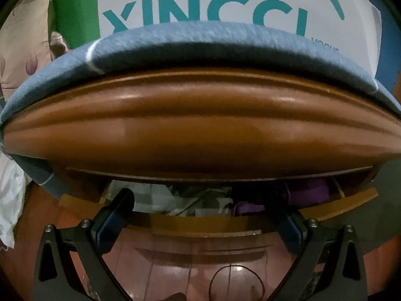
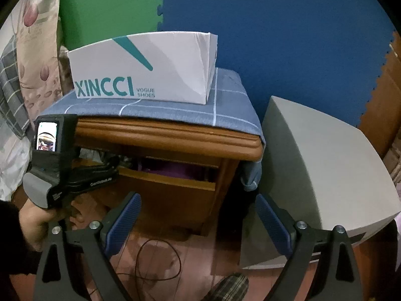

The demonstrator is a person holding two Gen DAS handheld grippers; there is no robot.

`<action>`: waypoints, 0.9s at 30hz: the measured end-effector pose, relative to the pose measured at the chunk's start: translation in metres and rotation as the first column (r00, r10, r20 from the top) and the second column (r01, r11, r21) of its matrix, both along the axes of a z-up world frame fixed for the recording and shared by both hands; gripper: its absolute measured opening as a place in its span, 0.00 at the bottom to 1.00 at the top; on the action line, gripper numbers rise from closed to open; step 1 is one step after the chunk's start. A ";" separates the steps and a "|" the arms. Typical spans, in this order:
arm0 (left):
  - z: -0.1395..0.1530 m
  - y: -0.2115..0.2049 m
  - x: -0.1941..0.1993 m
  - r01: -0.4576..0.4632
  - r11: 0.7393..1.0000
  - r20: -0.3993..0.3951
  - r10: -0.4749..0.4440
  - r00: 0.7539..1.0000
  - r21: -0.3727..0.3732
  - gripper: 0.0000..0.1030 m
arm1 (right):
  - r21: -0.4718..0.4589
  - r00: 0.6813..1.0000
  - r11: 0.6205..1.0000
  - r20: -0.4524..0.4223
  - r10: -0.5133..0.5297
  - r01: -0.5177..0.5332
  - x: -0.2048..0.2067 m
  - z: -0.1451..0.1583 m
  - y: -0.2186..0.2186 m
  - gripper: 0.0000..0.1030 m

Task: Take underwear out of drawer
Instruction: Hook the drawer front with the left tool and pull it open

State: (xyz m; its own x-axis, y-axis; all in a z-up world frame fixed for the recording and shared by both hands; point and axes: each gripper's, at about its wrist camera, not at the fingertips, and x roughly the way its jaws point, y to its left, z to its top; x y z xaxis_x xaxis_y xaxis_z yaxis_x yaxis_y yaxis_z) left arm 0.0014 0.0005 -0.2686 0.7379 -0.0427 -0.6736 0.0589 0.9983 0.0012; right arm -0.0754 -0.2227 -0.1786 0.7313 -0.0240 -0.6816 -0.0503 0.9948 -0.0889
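**Left gripper reaches into the open drawer**

The left gripper (image 1: 200,208) has its jaws spread wide, its blue-padded fingertips (image 1: 117,210) poked over the front edge of the open brown wooden drawer (image 1: 200,222), gripping nothing. Between the fingers lie crumpled pale garments (image 1: 170,198), and toward 2 o'clock purple underwear (image 1: 308,190) sits in the drawer's right part. Above hangs the rounded edge of the brown wooden nightstand (image 1: 200,125), covered by a blue checked cloth (image 1: 200,37).

The right gripper (image 2: 198,215) hovers away from the nightstand, jaws spread wide and empty. At 12 o'clock stands a white XINCCI shoe box (image 2: 140,70) on the cloth; at 3 o'clock, a grey cabinet (image 2: 325,165). A hand (image 2: 35,223) holds the left gripper at 9 o'clock.
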 end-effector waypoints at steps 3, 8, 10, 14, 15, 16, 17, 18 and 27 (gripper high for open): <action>-0.001 -0.002 0.005 0.000 1.000 -0.027 0.000 1.000 0.008 0.99 | 0.003 1.000 1.000 -0.012 -0.001 0.001 0.000 -0.002 -0.002 0.92; -0.001 -0.009 0.016 0.002 0.999 -0.116 0.002 0.993 0.037 1.00 | -0.003 0.999 1.000 -0.034 0.008 -0.008 0.001 -0.006 0.000 0.92; 0.000 -0.010 0.020 0.005 0.999 -0.151 0.002 0.989 0.042 1.00 | -0.009 0.999 1.000 -0.040 0.013 -0.013 0.001 -0.008 0.002 0.92; 0.001 -0.011 0.027 0.008 0.999 -0.240 0.005 0.971 0.053 1.00 | -0.017 0.999 1.000 -0.049 0.014 -0.015 0.003 -0.011 0.005 0.92; 0.001 -0.011 0.029 0.009 0.998 -0.274 0.006 0.962 0.056 1.00 | -0.017 0.999 1.000 -0.049 0.011 -0.012 0.003 -0.010 0.005 0.92; 0.002 -0.011 0.031 0.013 0.998 -0.294 0.004 0.956 0.057 1.00 | -0.013 0.999 1.000 -0.050 0.008 -0.009 0.003 -0.010 0.004 0.92; 0.001 -0.012 0.032 0.017 0.998 -0.315 0.002 0.949 0.058 1.00 | -0.006 0.999 1.000 -0.050 0.004 -0.004 0.003 -0.010 0.002 0.92; 0.001 -0.012 0.035 0.021 0.998 -0.353 0.001 0.936 0.059 1.00 | -0.001 0.999 1.000 -0.048 -0.002 0.002 0.003 -0.009 0.001 0.92; 0.001 -0.009 0.025 0.046 0.997 -0.523 -0.007 0.852 0.061 1.00 | 0.064 0.998 0.997 -0.033 -0.046 0.048 0.001 -0.002 -0.013 0.92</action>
